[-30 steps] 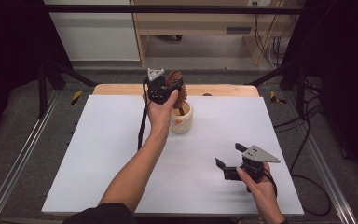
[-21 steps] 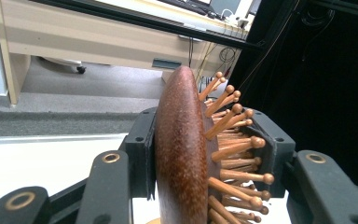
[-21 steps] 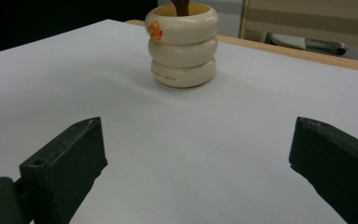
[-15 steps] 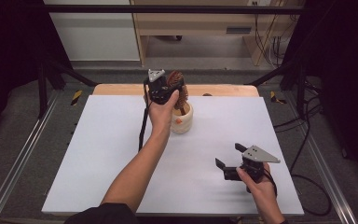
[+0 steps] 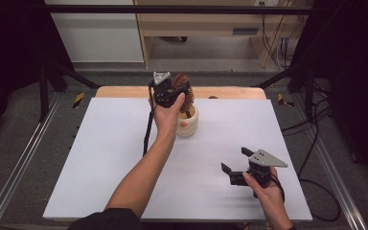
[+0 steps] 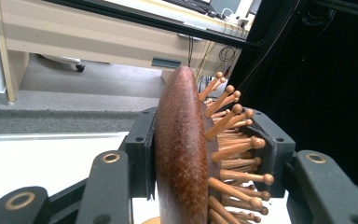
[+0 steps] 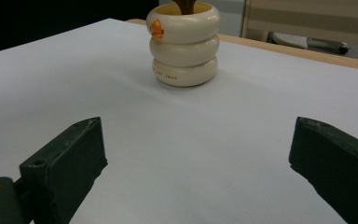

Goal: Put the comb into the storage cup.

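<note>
A brown wooden hairbrush (image 5: pixel 182 88) with round-tipped wooden pins stands upright, its handle down inside a cream ringed cup (image 5: pixel 188 123) at the far middle of the white table. My left gripper (image 5: pixel 172 93) is shut on the brush head; in the left gripper view the pads clamp the dark back and the pin side of the hairbrush (image 6: pixel 182 154). My right gripper (image 5: pixel 234 165) rests low near the front right, jaws wide open with nothing between them. In the right gripper view the cup (image 7: pixel 185 44), with a small orange mark, stands ahead of the right gripper (image 7: pixel 198 163).
The white table top (image 5: pixel 100 163) has a wooden strip (image 5: pixel 230 92) along its far edge. Metal rails run along both sides. Beyond the table stand a wooden desk (image 5: pixel 211 28) and loose cables on the floor (image 5: pixel 273 48).
</note>
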### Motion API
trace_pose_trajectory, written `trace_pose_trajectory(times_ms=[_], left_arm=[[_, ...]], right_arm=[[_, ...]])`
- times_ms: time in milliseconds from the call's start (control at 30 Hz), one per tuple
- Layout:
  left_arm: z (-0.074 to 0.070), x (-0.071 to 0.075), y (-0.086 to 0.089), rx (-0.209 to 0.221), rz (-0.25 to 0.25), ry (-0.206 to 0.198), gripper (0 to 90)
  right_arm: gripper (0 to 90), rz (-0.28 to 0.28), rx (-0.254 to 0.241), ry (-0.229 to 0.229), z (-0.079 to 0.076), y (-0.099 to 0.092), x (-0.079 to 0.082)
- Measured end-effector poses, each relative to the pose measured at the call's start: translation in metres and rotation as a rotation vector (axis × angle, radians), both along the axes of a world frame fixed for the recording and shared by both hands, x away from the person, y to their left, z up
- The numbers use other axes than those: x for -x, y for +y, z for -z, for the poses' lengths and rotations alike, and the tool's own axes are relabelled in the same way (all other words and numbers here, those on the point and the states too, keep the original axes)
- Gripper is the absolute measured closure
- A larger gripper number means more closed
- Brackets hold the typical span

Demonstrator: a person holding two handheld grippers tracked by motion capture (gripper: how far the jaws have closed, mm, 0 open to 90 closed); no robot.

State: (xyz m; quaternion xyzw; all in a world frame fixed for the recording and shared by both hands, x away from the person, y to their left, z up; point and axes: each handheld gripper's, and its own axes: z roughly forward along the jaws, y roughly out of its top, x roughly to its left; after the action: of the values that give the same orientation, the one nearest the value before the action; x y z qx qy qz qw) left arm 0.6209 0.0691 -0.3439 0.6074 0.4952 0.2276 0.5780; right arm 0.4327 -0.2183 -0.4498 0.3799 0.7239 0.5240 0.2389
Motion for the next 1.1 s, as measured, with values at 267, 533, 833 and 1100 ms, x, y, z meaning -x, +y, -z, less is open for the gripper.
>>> trace_pose_trajectory(times_ms=[267, 533, 833, 1100], left_arm=[[0.0023, -0.0004, -0.0003, 0.003, -0.001, 0.004, 50.2], [0.0037, -0.001, 0.0019, 0.01, -0.005, 0.004, 50.1], [0.0046, -0.0013, 0.0031, 0.018, -0.007, 0.005, 50.1], [0.0055, -0.002, 0.0055, 0.024, -0.003, 0.007, 49.9]], right_arm=[[4.2, -0.002, 0.001, -0.001, 0.0001, 0.0002, 0.0], [4.1, -0.005, 0.002, 0.001, 0.0005, 0.0007, 0.0], [4.1, -0.008, 0.004, 0.002, 0.0008, 0.0012, 0.0], [4.1, -0.01, 0.007, 0.002, 0.0009, 0.0016, 0.0]])
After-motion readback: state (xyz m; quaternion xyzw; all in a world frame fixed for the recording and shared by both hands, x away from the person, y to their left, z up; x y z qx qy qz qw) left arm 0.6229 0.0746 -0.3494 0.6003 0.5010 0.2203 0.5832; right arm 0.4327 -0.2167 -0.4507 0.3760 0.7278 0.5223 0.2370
